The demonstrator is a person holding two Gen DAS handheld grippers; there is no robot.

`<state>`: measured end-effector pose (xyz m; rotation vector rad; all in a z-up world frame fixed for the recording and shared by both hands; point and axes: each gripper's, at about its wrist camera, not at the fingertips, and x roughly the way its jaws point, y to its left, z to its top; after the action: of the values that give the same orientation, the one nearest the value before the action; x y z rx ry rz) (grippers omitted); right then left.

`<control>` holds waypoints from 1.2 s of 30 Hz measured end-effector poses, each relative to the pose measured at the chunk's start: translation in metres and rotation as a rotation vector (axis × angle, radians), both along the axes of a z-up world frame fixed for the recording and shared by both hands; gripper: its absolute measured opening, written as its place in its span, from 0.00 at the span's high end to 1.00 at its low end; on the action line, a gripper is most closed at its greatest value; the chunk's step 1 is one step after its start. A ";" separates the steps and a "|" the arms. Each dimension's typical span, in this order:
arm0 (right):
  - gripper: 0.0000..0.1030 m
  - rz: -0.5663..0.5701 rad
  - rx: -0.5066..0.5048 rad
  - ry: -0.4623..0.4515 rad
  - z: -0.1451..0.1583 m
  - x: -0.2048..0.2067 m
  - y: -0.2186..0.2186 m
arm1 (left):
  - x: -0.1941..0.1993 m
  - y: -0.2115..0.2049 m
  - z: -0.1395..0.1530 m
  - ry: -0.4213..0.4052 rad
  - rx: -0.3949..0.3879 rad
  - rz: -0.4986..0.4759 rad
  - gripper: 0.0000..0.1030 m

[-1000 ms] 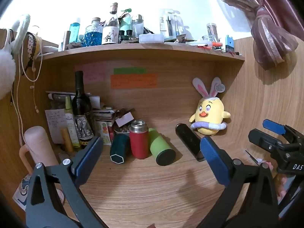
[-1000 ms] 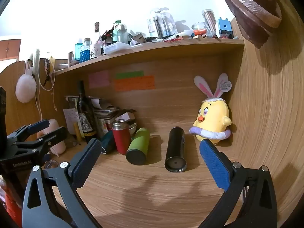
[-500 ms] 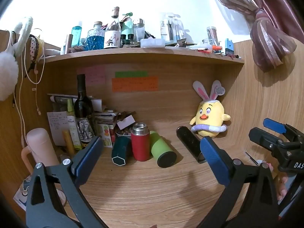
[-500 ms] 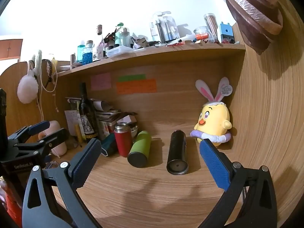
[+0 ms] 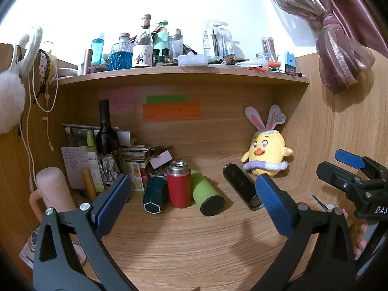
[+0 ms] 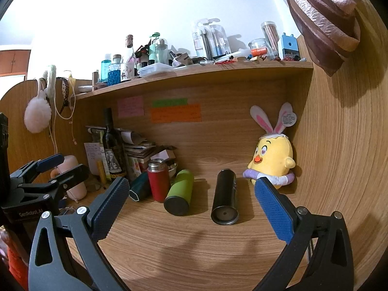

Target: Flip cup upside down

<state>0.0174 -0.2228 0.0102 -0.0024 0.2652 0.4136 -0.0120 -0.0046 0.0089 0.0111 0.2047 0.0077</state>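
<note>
Hovering over the desk (image 5: 194, 247), my left gripper (image 5: 194, 201) and right gripper (image 6: 191, 203) gape empty; the red flask (image 5: 179, 184) stands upright, unflipped.

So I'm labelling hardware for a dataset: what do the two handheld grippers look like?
Both are alike: the left gripper and right gripper have black frames with triangular cut-outs, silver bolts and textured blue pads on the jaws. White lettering marks each body, "GenRobot.AI" on the left one.

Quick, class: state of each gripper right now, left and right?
Left gripper: open, holding nothing.
Right gripper: open, holding nothing.
</note>
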 end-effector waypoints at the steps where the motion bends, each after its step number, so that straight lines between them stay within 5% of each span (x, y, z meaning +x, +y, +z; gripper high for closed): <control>1: 0.00 0.000 0.000 0.000 0.000 0.000 0.001 | 0.000 0.000 0.000 -0.001 0.000 0.000 0.00; 36: 0.00 0.007 -0.005 -0.013 0.003 -0.009 0.006 | -0.008 0.000 0.003 -0.019 0.001 -0.001 0.00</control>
<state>0.0085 -0.2167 0.0132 -0.0111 0.2533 0.4200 -0.0198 -0.0051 0.0121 0.0123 0.1852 0.0069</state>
